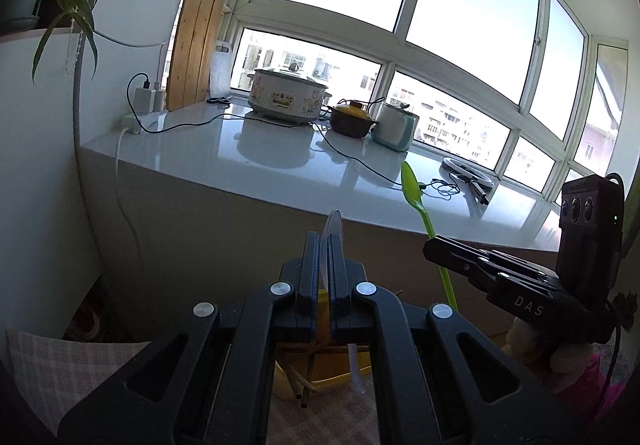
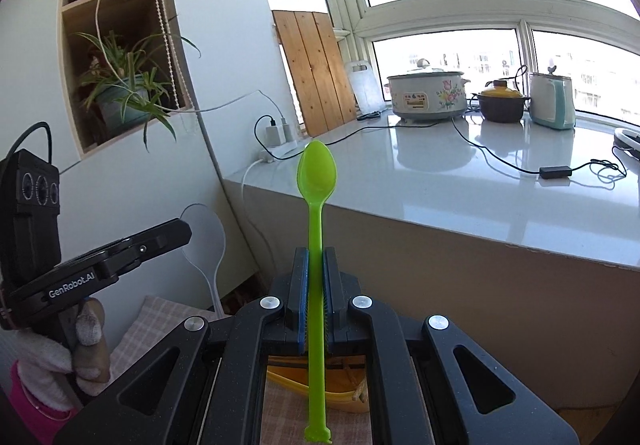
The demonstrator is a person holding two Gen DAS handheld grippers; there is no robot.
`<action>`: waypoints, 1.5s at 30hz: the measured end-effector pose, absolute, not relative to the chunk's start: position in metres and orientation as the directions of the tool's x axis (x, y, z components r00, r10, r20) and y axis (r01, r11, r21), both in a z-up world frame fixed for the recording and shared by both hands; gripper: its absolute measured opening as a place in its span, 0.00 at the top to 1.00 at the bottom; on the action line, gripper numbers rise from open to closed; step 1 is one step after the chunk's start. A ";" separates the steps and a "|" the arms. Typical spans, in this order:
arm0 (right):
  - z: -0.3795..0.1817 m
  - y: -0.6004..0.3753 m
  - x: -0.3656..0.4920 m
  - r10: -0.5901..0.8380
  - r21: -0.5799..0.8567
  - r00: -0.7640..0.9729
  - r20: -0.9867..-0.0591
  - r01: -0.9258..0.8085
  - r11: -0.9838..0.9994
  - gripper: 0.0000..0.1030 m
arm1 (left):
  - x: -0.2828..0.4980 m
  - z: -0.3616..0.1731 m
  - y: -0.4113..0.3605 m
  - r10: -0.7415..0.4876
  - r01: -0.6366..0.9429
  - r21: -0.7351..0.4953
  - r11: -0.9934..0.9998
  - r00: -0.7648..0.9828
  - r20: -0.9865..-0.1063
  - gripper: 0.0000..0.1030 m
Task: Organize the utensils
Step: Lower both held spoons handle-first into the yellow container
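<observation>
My left gripper (image 1: 323, 241) is shut on a clear plastic spoon (image 1: 334, 229), seen edge-on between its pads, bowl upward. The same clear spoon (image 2: 204, 229) shows in the right wrist view, held by the left gripper (image 2: 182, 231) at the left. My right gripper (image 2: 315, 257) is shut on a green plastic spoon (image 2: 316, 173), bowl up, handle running down between the jaws. In the left wrist view the green spoon (image 1: 414, 185) rises from the right gripper (image 1: 430, 245) at the right. A yellow container (image 1: 340, 369) with wooden chopsticks (image 1: 302, 385) lies below both grippers.
A white counter (image 2: 460, 185) under the windows carries a flowered cooker (image 2: 428, 93), a brown pot (image 2: 502, 103), a white-and-teal appliance (image 2: 552, 103), cables and a wooden board (image 2: 316, 73). A potted plant (image 2: 124, 93) sits in a wall shelf. A checked cloth (image 1: 60, 369) lies low left.
</observation>
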State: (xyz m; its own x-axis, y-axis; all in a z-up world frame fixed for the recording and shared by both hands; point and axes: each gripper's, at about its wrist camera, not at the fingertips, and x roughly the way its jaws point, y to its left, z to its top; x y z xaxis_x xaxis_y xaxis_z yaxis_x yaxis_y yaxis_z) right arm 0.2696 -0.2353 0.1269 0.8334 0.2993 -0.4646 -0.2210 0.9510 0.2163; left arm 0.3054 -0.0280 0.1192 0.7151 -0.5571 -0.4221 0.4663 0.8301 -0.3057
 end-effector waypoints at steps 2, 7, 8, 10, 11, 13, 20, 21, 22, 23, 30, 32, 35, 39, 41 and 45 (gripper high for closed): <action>0.123 -0.239 0.277 0.302 0.226 0.831 -0.466 -0.218 0.949 0.95 | 0.309 0.118 -0.029 -0.547 0.461 -0.294 0.837 0.722 -0.424 0.99; 0.114 -0.253 0.300 0.341 0.281 0.815 -0.469 -0.228 0.932 0.95 | 0.318 0.113 -0.032 -0.531 0.452 -0.278 0.848 0.726 -0.438 0.99; 0.112 -0.256 0.304 0.343 0.288 0.812 -0.472 -0.225 0.931 0.95 | 0.319 0.112 -0.033 -0.529 0.451 -0.276 0.849 0.726 -0.440 0.99; 0.108 -0.263 0.310 0.352 0.305 0.806 -0.476 -0.224 0.926 0.95 | 0.322 0.111 -0.034 -0.527 0.450 -0.274 0.850 0.725 -0.444 0.99; 0.106 -0.264 0.312 0.363 0.312 0.801 -0.477 -0.232 0.921 0.95 | 0.323 0.111 -0.035 -0.527 0.450 -0.274 0.850 0.724 -0.446 0.99; 0.103 -0.268 0.315 0.369 0.313 0.801 -0.472 -0.239 0.919 0.95 | 0.326 0.108 -0.038 -0.526 0.450 -0.273 0.850 0.721 -0.451 0.99; 0.089 -0.271 0.324 0.435 0.333 0.798 -0.417 -0.312 0.890 0.95 | 0.327 0.104 -0.044 -0.522 0.450 -0.266 0.853 0.715 -0.465 0.99; 0.086 -0.271 0.325 0.441 0.336 0.796 -0.414 -0.317 0.887 0.95 | 0.327 0.104 -0.045 -0.521 0.450 -0.263 0.853 0.715 -0.466 0.99; 0.083 -0.271 0.326 0.448 0.340 0.793 -0.414 -0.322 0.884 0.95 | 0.326 0.104 -0.045 -0.519 0.449 -0.261 0.854 0.716 -0.467 0.99; 0.079 -0.270 0.328 0.455 0.347 0.788 -0.415 -0.326 0.879 0.95 | 0.327 0.104 -0.045 -0.520 0.449 -0.263 0.854 0.716 -0.466 0.99; 0.057 -0.275 0.340 0.480 0.390 0.771 -0.419 -0.324 0.862 0.95 | 0.327 0.099 -0.050 -0.511 0.449 -0.248 0.858 0.713 -0.480 0.99; 0.053 -0.275 0.342 0.483 0.392 0.770 -0.418 -0.327 0.860 0.95 | 0.328 0.097 -0.051 -0.508 0.446 -0.247 0.860 0.714 -0.482 0.99; 0.048 -0.274 0.345 0.490 0.402 0.768 -0.413 -0.329 0.854 0.95 | 0.330 0.096 -0.052 -0.505 0.441 -0.248 0.863 0.714 -0.485 0.99; 0.043 -0.272 0.346 0.498 0.409 0.762 -0.414 -0.333 0.849 0.95 | 0.331 0.097 -0.054 -0.505 0.444 -0.245 0.862 0.714 -0.486 0.99; 0.043 -0.274 0.346 0.509 0.428 0.760 -0.404 -0.335 0.839 0.95 | 0.331 0.098 -0.055 -0.503 0.445 -0.239 0.863 0.716 -0.485 0.99; 0.051 -0.274 0.348 0.509 0.421 0.768 -0.388 -0.343 0.839 0.95 | 0.331 0.098 -0.056 -0.499 0.444 -0.234 0.865 0.719 -0.484 0.99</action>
